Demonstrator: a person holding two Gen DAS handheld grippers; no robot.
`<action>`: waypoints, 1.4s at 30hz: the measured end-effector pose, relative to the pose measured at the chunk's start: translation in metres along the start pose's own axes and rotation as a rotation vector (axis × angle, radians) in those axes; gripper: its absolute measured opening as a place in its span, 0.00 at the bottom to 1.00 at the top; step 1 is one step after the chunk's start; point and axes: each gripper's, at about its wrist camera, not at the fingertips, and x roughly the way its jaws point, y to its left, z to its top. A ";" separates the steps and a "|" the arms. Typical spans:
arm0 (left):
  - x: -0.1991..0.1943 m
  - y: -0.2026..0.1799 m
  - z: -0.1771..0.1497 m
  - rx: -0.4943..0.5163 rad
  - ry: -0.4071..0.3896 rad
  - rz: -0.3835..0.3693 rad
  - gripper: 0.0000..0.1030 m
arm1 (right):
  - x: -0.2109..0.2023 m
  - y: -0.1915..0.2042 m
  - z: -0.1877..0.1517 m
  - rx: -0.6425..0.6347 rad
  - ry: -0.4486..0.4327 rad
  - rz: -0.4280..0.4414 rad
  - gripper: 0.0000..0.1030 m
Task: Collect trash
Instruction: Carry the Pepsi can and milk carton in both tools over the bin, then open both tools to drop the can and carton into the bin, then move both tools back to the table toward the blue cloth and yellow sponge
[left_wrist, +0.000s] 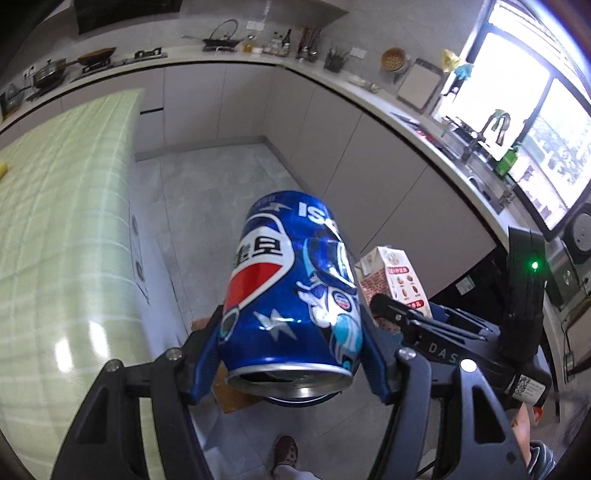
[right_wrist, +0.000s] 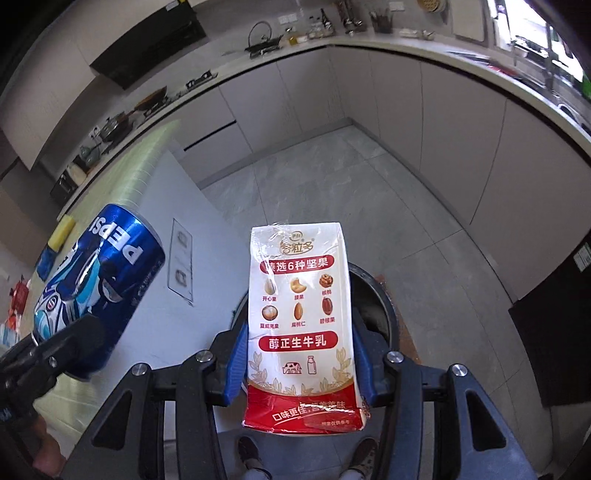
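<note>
A blue Pepsi can (left_wrist: 291, 280) lies tilted between the blue pads of my left gripper (left_wrist: 291, 325), which is shut on it, the can's silver end toward the camera. My right gripper (right_wrist: 299, 354) is shut on a white and red milk carton (right_wrist: 301, 314) that stands upright between its pads. Behind the carton on the floor is a round black bin (right_wrist: 376, 306), its opening partly hidden. In the left wrist view the carton (left_wrist: 395, 273) shows to the right of the can. In the right wrist view the can (right_wrist: 99, 288) is at the left.
A table with a green checked cloth (left_wrist: 55, 221) runs along the left, with a yellow sponge (right_wrist: 64, 229) on it. Kitchen counters (left_wrist: 332, 77) with pans and utensils curve around the grey tiled floor (right_wrist: 314, 184). A person's shoes (right_wrist: 251, 450) are below the grippers.
</note>
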 end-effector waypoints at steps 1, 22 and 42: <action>0.007 -0.003 -0.004 -0.017 0.009 0.017 0.64 | 0.006 -0.004 0.001 -0.011 0.009 0.005 0.50; 0.105 -0.010 -0.044 -0.110 0.176 0.209 0.67 | 0.077 -0.054 0.002 -0.083 0.065 0.053 0.69; -0.060 0.007 0.012 -0.045 -0.033 0.104 0.69 | -0.038 0.046 0.031 0.011 -0.067 0.041 0.70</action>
